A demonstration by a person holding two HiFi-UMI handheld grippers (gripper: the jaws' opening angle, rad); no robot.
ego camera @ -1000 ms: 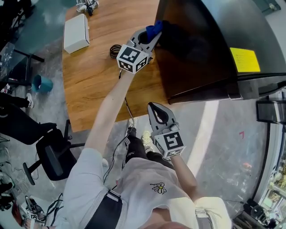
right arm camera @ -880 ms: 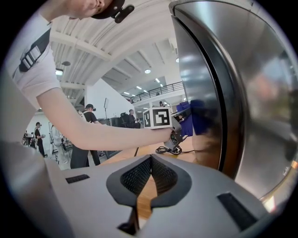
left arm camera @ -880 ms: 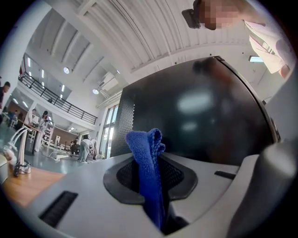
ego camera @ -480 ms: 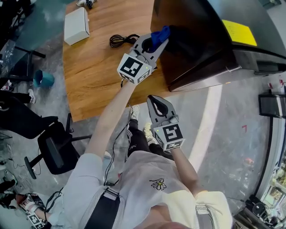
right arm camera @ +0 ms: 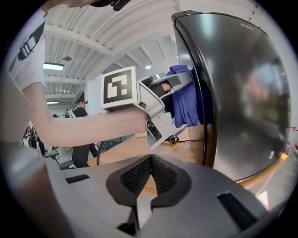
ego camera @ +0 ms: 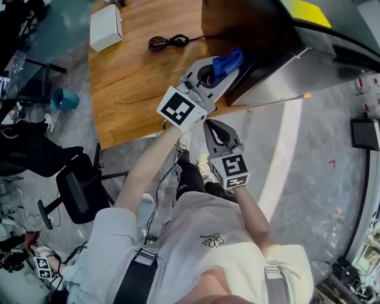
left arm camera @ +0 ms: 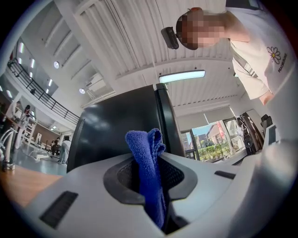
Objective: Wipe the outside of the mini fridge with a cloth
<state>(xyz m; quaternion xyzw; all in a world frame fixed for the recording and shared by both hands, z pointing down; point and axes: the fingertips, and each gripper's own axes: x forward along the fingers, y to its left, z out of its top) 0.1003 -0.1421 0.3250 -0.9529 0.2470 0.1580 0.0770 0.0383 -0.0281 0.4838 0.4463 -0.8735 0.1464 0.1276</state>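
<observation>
1. At centre of the head view, your left claw point(ego camera: 224, 68) is clenched on a blue cloth point(ego camera: 229, 60). The left gripper view shows the folded cloth pinched btwn the jaws, its top bunched up past the tips.
2. The cloth is pressed vs. the dark side wall of the mini fridge point(ego camera: 249, 29), low down & close to the front corner. In the right gripper view it touches the strip where that dark wall meets the shiny steel door.
3. The fridge stands on a wooden surface point(ego camera: 136, 77), near the surface's front edge. A yellow sticker point(ego camera: 309, 12) sits on the fridge top.
4. Your right claw point(ego camera: 212, 123) is clenched w/ nothing btwn its jaws. It hangs off the surface's edge, just below your left claw, tips aimed toward the fridge but apart from it.
5. Also on the surface: a coiled black cable point(ego camera: 169, 41) just left of the fridge, & a white box point(ego camera: 107, 28) near the far left corner.
6. On the floor at left: a teal cup point(ego camera: 62, 99) & a black office chair point(ego camera: 74, 193).
</observation>
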